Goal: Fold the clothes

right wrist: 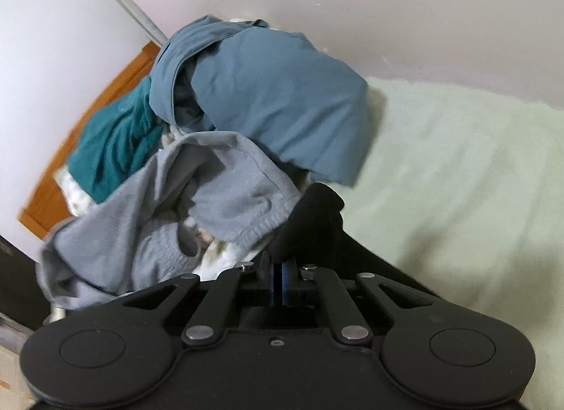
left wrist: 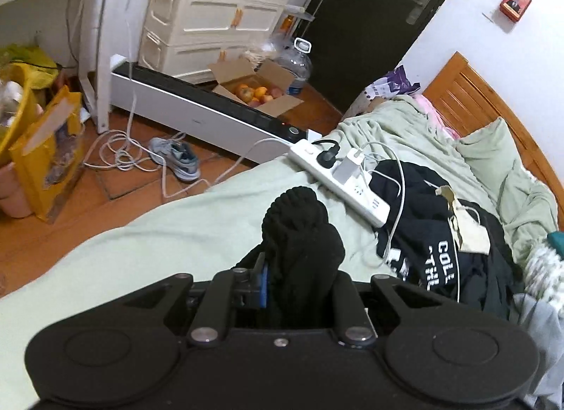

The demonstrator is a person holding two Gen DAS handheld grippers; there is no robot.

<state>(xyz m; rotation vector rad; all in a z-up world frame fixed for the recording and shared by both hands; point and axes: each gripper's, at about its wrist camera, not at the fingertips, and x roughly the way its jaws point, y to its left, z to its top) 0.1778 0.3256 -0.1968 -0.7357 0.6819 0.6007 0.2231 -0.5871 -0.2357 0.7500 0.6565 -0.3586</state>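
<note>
My left gripper (left wrist: 282, 286) is shut on a black knit garment (left wrist: 299, 233), which bunches up between its fingers above the pale green bedsheet (left wrist: 176, 233). My right gripper (right wrist: 281, 279) is shut, its blue pads pressed together on a fold of the same black fabric (right wrist: 317, 219), which trails down to the right over the sheet (right wrist: 458, 181). A heap of clothes lies ahead of the right gripper: a slate-blue piece (right wrist: 275, 99), a grey piece (right wrist: 218, 191) and a teal piece (right wrist: 116, 149).
A white power strip (left wrist: 338, 177) with plugs and cables lies on the bed beside a pile of black printed clothes (left wrist: 440, 233). A green pillow (left wrist: 493, 152) rests by the wooden headboard (left wrist: 469, 89). The floor holds a heater, a shoe, a box of fruit and yellow bags.
</note>
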